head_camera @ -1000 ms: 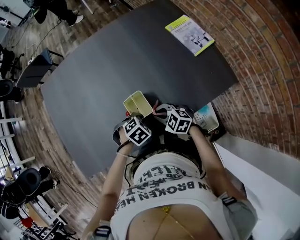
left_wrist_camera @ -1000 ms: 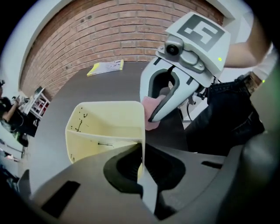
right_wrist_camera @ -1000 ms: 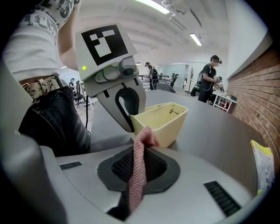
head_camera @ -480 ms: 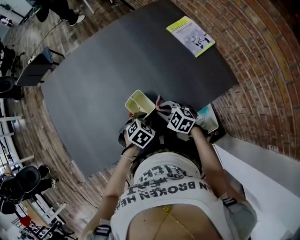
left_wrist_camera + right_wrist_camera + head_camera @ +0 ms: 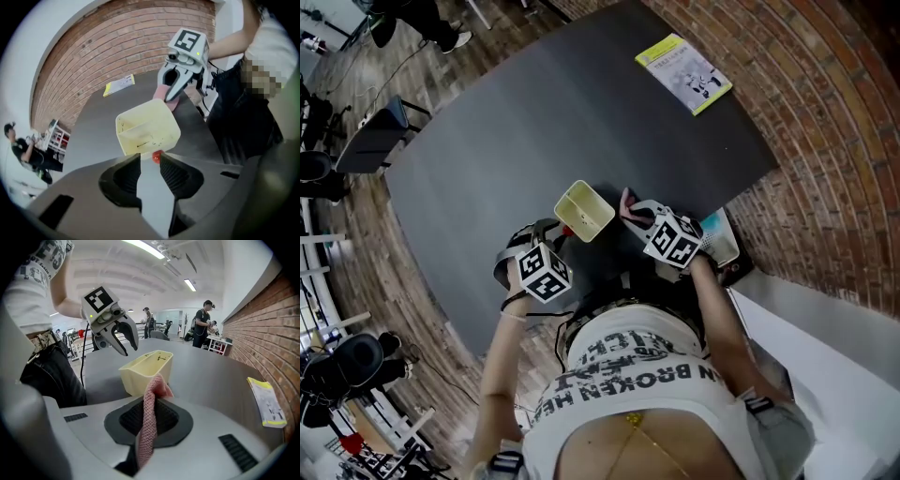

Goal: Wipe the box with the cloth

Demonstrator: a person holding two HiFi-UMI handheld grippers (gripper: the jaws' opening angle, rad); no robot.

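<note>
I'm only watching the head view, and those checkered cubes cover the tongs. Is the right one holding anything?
Observer: Yes. The right gripper view shows the right tongs shut on a pink cloth.
Operator: And the left one?
Observer: The left tongs are open and empty, pointing at the yellow box.
Operator: Anything beside the box?
Observer: A small red object shows at its near edge; I can't tell what it is.
</note>
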